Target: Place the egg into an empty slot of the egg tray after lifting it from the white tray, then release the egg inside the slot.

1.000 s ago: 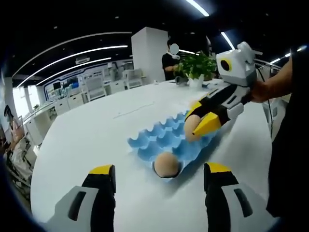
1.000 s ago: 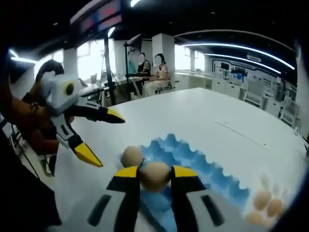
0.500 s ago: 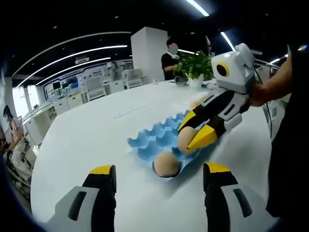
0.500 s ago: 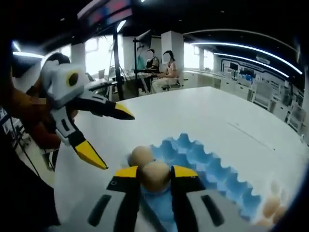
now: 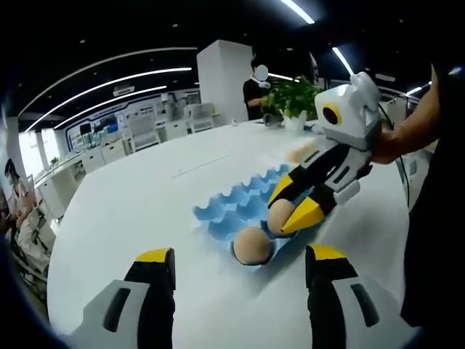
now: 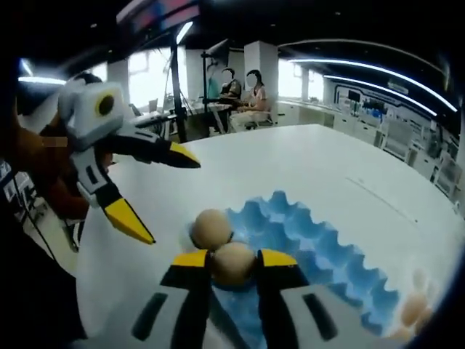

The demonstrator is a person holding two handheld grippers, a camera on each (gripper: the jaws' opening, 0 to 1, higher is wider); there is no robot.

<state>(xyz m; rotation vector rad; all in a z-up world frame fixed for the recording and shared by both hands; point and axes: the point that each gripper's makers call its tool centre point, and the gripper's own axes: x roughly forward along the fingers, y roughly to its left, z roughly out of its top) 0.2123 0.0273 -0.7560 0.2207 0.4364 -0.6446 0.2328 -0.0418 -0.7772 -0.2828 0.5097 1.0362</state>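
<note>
A blue egg tray (image 5: 251, 202) (image 6: 309, 240) lies on the white table. One tan egg (image 5: 252, 244) (image 6: 211, 228) sits in a corner slot. My right gripper (image 6: 233, 263) (image 5: 289, 206) is shut on a second egg (image 6: 233, 262) (image 5: 280, 215), low over the slot beside the seated one. My left gripper (image 5: 238, 260) stands open just short of the tray's near corner, nothing between its jaws; in the right gripper view it (image 6: 161, 190) hangs open at the left. Several more eggs (image 6: 411, 310) (image 5: 299, 153) lie on the white tray beyond the blue tray.
A potted green plant (image 5: 294, 97) stands at the far table edge. People sit and stand in the background (image 6: 240, 94). The person's arm (image 5: 418, 123) holds the right gripper. The table (image 5: 138, 196) spreads wide left of the tray.
My right gripper has come down and toward the tray's near corner with the egg, now close beside the seated egg. The left gripper has stayed open in place.
</note>
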